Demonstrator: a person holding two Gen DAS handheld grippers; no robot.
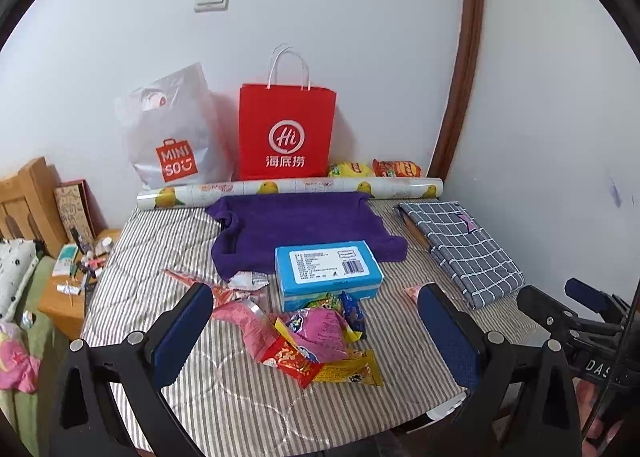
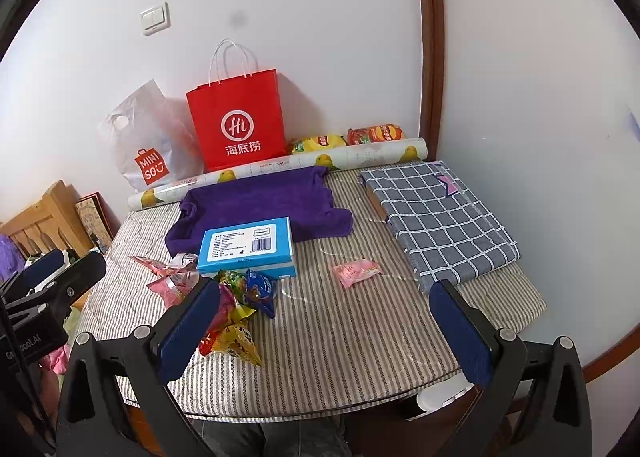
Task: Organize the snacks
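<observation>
A heap of snack packets point(image 1: 316, 341) in pink, red, yellow and blue wrappers lies on the striped table cover in front of a blue box point(image 1: 326, 271). The heap point(image 2: 236, 305) and box point(image 2: 248, 247) also show in the right wrist view. One pink packet point(image 2: 355, 272) lies alone to the right of the box. My left gripper point(image 1: 316, 333) is open and empty, hovering above the heap. My right gripper point(image 2: 326, 333) is open and empty, above bare cover to the right of the heap.
A purple towel point(image 1: 296, 223) lies behind the box. A red paper bag point(image 1: 286, 133), a white Miniso bag point(image 1: 174, 129), a paper roll point(image 1: 288, 189) and two chip bags point(image 1: 374, 169) stand at the wall. A folded checked cloth point(image 2: 436, 217) lies at right. A cluttered nightstand point(image 1: 76, 277) is left.
</observation>
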